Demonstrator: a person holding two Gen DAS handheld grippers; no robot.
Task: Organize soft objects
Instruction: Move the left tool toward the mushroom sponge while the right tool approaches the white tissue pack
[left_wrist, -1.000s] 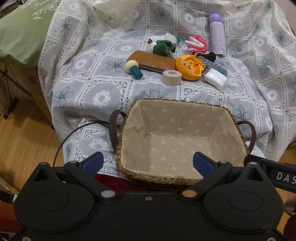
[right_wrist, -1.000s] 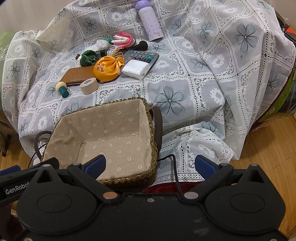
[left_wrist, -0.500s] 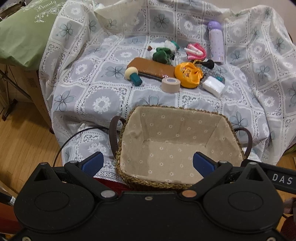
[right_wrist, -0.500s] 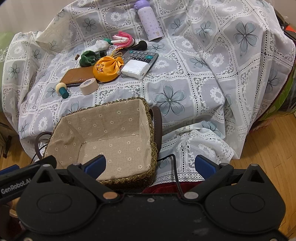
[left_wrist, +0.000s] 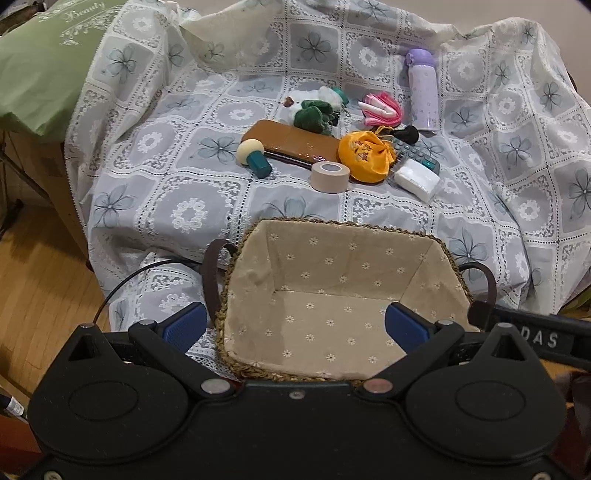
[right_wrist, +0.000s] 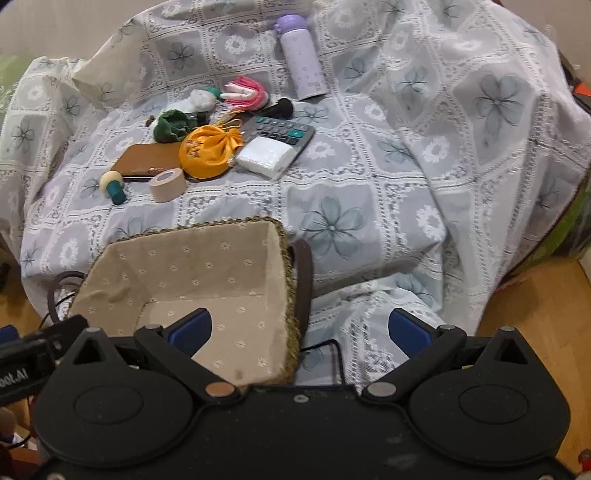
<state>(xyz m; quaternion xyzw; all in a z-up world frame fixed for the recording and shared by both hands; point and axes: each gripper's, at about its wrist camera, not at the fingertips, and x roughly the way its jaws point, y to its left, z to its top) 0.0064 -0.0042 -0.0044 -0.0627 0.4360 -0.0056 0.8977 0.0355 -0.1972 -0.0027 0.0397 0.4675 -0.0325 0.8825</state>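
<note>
A woven basket (left_wrist: 236, 291) with a beige floral lining stands empty at the near edge of a cloth-covered table; it also shows in the right wrist view (right_wrist: 284, 266). Beyond it lie an orange drawstring pouch (left_wrist: 365, 157) (right_wrist: 208, 149), a green and white plush toy (left_wrist: 314, 110) (right_wrist: 173, 123), a pink fabric piece (left_wrist: 382, 109) (right_wrist: 245, 92) and a white tissue pack (left_wrist: 417, 181) (right_wrist: 267, 157). My left gripper (left_wrist: 295, 326) is open and empty over the basket's near rim. My right gripper (right_wrist: 299, 330) is open and empty at the basket's right side.
On the cloth also lie a brown case (left_wrist: 291, 144), a tape roll (left_wrist: 328, 177), a mushroom-shaped stamp (left_wrist: 253, 157), a calculator (right_wrist: 284, 133) and a purple bottle (left_wrist: 423, 90). A green pillow (left_wrist: 40, 66) is at the far left. Wooden floor (right_wrist: 539, 325) lies around.
Both grippers have pulled back and risen a little, so the table objects look farther off. The right view has shifted right. Both stay open and empty.
</note>
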